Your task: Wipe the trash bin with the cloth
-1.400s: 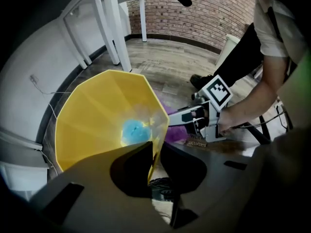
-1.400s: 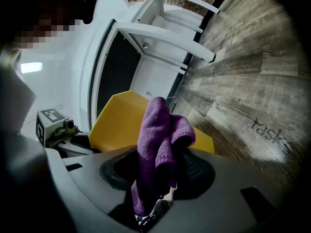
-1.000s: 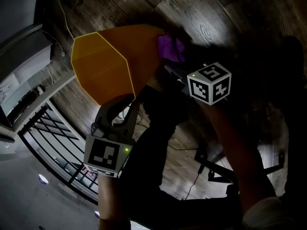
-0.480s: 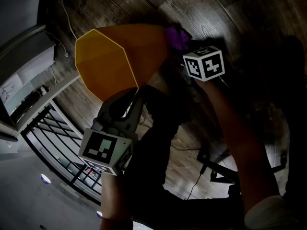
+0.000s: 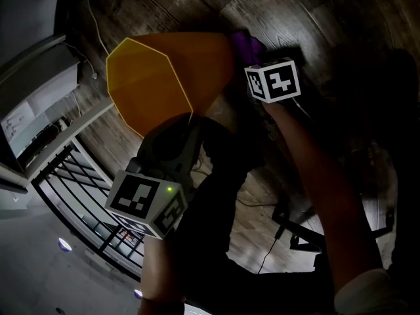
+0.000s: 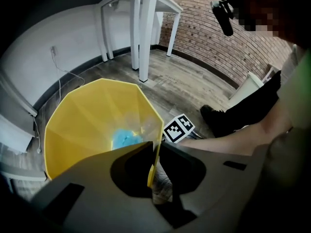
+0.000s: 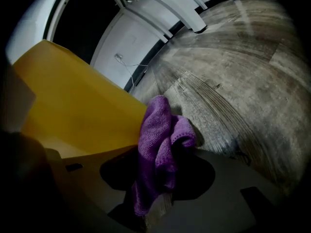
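The yellow-orange faceted plastic trash bin (image 5: 164, 77) (image 6: 82, 125) (image 7: 73, 101) sat tipped well off upright on the dark wood-plank floor (image 5: 315, 18) (image 7: 233, 81), its wide angular mouth turned toward the person. The left hand-held gripper (image 5: 186, 125) (image 6: 154, 152) was clenched on the bin's near rim, the thin yellow edge running straight down between its closed jaws, and its square-marker cube (image 5: 147, 205) faced the head camera. The right hand-held gripper (image 5: 249, 54) (image 7: 163, 157) gripped a bunched purple microfibre cloth (image 5: 246, 43) (image 7: 155, 125), whose folds stood up between the jaws and lay against the outside of the bin's wall, low down close to the floor on the side away from the left hand-held gripper. That gripper's own marker cube (image 5: 272, 79) (image 6: 178, 128) showed just past the bin's rim in the left gripper view, with the person's bare forearm (image 6: 233, 140) reaching behind it. Deep inside the bin, at its narrow end, lay a crumpled light-blue scrap (image 6: 124, 140) beside something clear and shiny that I could not make out. Beyond the bin stood the white legs of a surface (image 6: 146, 33), a red brick wall (image 6: 218, 38) and a pale wall with a thin cable (image 6: 63, 76) hanging down it. At the left of the head view ran a black metal rack with slanted bars (image 5: 72, 189).
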